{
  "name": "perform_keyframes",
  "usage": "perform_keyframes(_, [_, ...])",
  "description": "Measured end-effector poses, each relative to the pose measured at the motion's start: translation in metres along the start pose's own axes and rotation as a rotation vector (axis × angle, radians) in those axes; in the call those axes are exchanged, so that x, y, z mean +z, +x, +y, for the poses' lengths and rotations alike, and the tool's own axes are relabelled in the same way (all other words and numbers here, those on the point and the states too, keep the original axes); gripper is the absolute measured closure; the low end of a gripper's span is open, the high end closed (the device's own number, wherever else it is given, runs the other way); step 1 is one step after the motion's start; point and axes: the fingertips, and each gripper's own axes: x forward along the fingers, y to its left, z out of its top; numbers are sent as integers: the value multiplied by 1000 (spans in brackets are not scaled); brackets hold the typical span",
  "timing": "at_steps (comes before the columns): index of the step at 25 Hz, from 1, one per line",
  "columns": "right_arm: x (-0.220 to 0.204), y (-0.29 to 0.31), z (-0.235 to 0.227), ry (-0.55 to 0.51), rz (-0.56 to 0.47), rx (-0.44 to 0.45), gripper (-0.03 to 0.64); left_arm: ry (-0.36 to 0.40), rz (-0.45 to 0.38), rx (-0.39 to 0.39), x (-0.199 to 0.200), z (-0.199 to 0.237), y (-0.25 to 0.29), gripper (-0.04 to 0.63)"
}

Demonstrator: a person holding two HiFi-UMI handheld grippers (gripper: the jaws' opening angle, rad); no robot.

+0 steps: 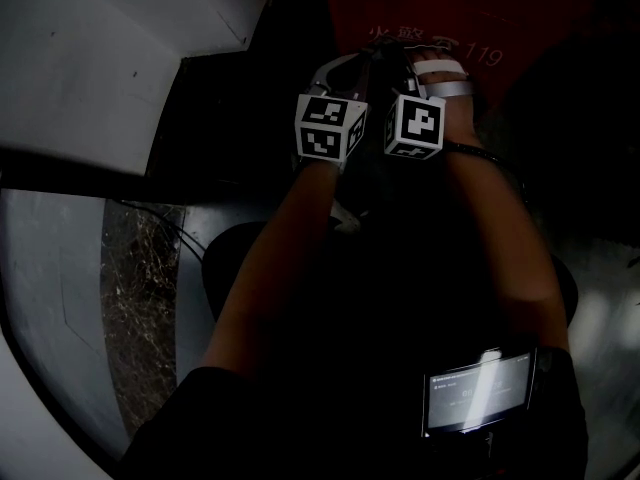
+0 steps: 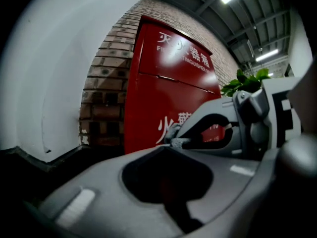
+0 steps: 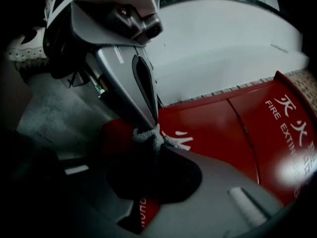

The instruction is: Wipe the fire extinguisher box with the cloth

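Head view: two grippers, the left gripper (image 1: 352,68) and right gripper (image 1: 402,66), meet at twelve o'clock before the single fire extinguisher box (image 1: 480,8). Left gripper view: jaws pressed on the one cloth (image 2: 179,142), box at twelve o'clock. Right gripper view: jaws nip that same wad, likely a handover; box at three o'clock.

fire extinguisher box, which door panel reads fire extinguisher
The upper panel of the red fire extinguisher box; the lower panel carries larger white characters and 119.

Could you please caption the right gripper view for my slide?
Left gripper and right gripper pinch a grey cloth before the fire extinguisher box.
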Motion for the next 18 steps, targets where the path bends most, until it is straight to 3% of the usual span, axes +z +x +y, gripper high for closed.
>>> perform_keyframes(9, [-42, -17, 0, 30, 99, -1, 588, 18, 26, -112, -11, -47, 21, 592])
perform_keyframes(18, [-93, -35, 4, 64, 216, 3, 588, 11, 13, -172, -7, -74, 29, 592])
